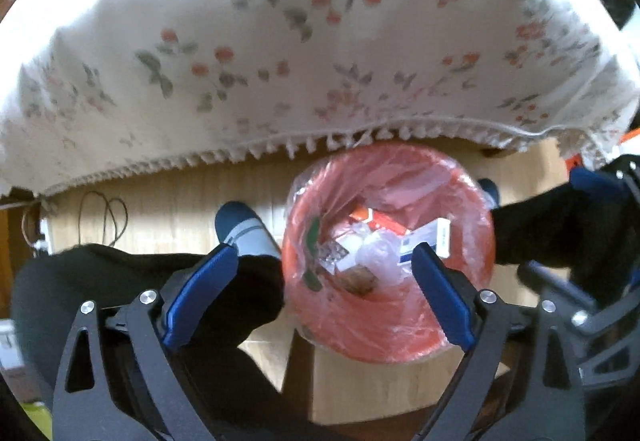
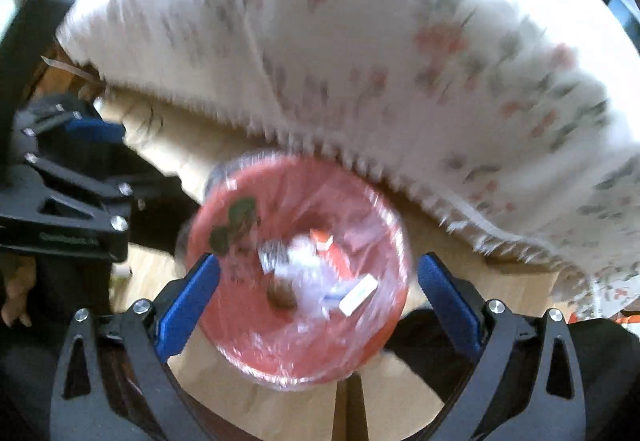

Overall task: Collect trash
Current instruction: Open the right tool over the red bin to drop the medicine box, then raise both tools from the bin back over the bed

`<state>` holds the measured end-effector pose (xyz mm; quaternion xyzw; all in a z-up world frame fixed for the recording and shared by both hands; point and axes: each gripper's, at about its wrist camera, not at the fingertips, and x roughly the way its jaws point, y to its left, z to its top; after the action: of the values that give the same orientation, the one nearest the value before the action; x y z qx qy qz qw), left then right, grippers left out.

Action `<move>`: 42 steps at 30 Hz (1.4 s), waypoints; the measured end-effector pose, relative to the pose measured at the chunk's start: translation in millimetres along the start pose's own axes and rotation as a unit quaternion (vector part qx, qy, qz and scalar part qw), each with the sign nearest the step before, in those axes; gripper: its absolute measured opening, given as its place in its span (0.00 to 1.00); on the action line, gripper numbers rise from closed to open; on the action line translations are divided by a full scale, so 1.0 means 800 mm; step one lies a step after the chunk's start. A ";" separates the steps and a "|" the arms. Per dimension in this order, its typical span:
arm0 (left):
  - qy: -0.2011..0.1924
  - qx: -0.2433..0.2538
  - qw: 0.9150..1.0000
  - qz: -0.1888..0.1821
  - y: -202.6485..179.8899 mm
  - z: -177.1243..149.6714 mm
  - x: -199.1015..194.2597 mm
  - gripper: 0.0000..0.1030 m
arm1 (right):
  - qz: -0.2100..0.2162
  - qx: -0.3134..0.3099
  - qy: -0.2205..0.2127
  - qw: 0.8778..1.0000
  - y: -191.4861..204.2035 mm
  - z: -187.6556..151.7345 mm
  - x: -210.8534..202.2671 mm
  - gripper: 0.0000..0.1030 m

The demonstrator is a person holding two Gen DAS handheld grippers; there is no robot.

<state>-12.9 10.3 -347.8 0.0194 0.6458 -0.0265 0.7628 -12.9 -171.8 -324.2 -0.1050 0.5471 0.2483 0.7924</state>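
bin (image 1: 388,325) on floor (image 1: 160,209), below tablecloth (image 1: 280,61) edge | trash (image 1: 384,241) inside bin | foot (image 1: 244,229) left of bin

A white tablecloth (image 1: 280,53) printed with red berries and green leaves is filling the upper half of the frame, its fringed hem hanging over a light wooden floor (image 1: 168,209). Bright light is washing out the cloth's top edge.
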 end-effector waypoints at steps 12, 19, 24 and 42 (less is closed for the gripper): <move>-0.178 0.009 0.984 0.013 0.027 0.121 -0.164 0.94 | -0.050 0.003 -0.130 0.990 -0.070 0.109 -0.123 0.95; -0.233 0.018 0.972 0.024 0.024 0.242 -0.195 0.94 | -0.085 0.027 -0.178 0.980 -0.132 0.208 -0.128 0.95; -0.245 0.019 0.969 0.026 0.026 0.336 -0.172 0.94 | -0.104 0.020 -0.191 0.976 -0.173 0.284 -0.106 0.95; -0.257 0.005 0.966 0.021 0.031 0.590 -0.038 0.94 | -0.105 0.032 -0.193 0.975 -0.265 0.416 0.001 0.95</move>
<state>448.6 5.6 -240.0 0.0289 0.4270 -0.0179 0.9036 366.4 -206.9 -221.3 -0.0864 0.3778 0.1614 0.9076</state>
